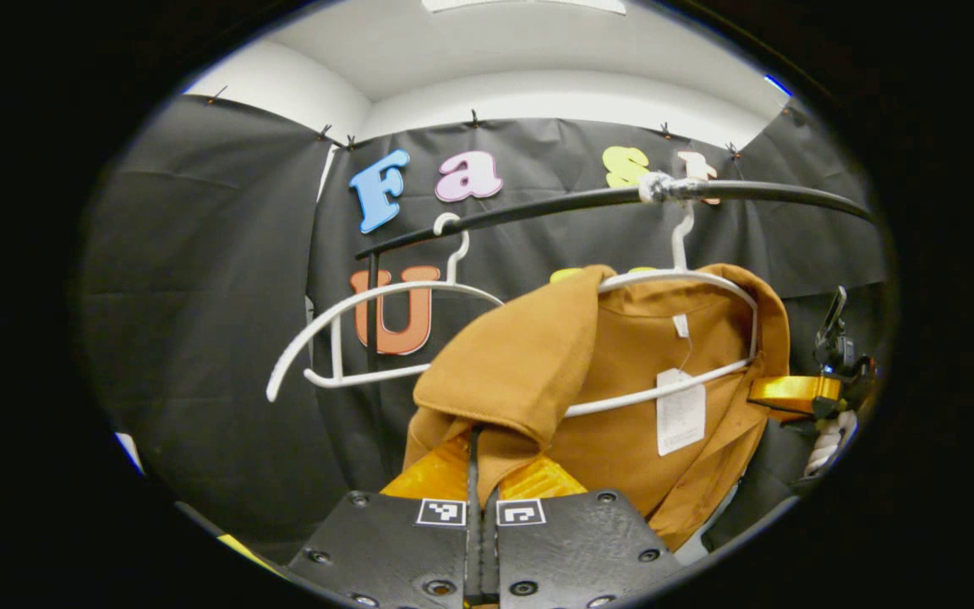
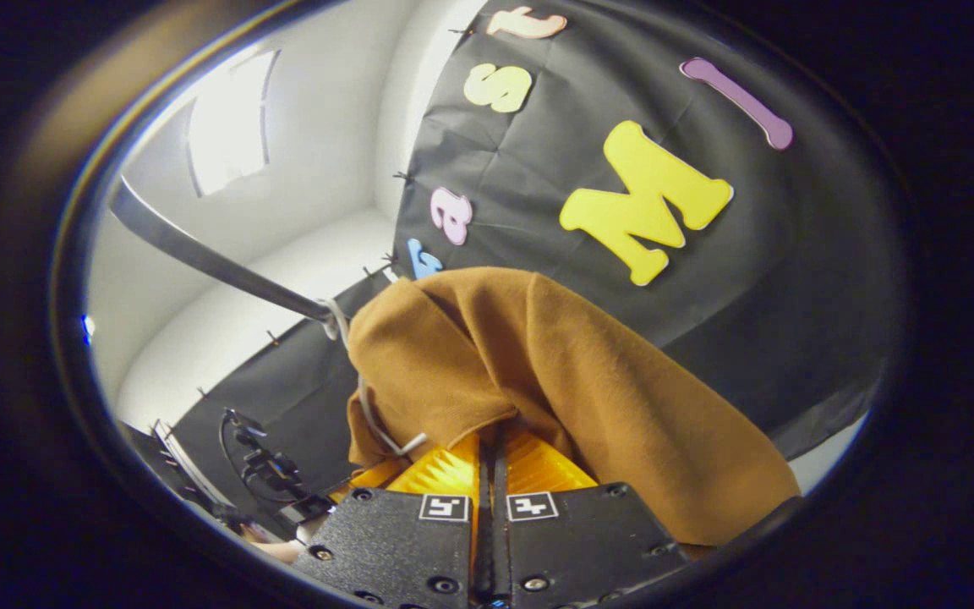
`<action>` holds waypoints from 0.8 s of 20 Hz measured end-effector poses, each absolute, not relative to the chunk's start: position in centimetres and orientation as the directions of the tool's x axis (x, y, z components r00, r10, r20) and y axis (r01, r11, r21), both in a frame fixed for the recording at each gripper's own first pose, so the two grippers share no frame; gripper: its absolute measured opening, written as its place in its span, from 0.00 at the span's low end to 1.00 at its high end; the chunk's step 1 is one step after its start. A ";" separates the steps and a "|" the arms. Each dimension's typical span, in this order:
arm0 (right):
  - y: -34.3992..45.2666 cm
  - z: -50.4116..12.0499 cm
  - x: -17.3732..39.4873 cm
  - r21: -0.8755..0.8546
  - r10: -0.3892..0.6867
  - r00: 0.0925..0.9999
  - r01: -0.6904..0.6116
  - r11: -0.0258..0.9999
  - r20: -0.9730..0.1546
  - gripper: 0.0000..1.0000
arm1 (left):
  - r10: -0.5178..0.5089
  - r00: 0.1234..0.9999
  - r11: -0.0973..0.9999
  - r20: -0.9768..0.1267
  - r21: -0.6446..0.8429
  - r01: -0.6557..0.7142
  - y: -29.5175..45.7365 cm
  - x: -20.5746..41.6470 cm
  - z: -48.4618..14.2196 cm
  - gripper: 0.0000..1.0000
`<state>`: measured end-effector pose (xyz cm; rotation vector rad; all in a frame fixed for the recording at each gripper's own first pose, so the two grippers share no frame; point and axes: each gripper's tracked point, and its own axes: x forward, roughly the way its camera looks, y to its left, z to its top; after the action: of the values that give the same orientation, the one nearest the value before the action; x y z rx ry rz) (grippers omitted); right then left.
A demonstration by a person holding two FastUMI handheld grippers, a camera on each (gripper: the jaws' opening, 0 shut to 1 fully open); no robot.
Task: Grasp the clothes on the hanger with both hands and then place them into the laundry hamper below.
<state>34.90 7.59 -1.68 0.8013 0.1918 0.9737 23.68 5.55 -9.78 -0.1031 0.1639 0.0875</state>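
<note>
Brown garment (image 1: 622,364) on hanger (image 1: 673,279), pinched by left tongs (image 1: 481,474) and right tongs (image 2: 491,457).

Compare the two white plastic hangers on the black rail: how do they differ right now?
The left white plastic hanger hangs bare; the right white plastic hanger carries the brown fabric garment with a paper tag. The bare one tilts, its left end lower; the loaded one sits squarer to the camera. Both hook over the black rail.

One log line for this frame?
stage: grasp | left gripper: shut on shirt | right gripper: shut on shirt | shirt on hanger
</note>
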 end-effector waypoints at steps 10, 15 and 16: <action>4.0 5.0 34.0 0.691 0.740 0.551 -0.705 0.163 0.387 0.03 | 0.119 0.989 0.985 -0.090 -0.113 -0.129 9.3 23.9 -5.5 0.05; 1.5 5.8 35.9 0.698 0.670 0.642 -0.669 0.253 0.373 0.03 | 0.118 0.988 0.986 -0.095 -0.107 -0.128 10.6 24.8 -4.9 0.00; 2.5 5.3 35.2 0.693 0.709 0.617 -0.675 0.253 0.342 0.02 | 0.116 0.989 0.986 -0.089 -0.108 -0.126 10.6 24.8 -4.7 0.00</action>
<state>35.16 2.49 5.27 0.9191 0.0430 0.9410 24.79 10.64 -4.67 -0.1140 0.0825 0.1217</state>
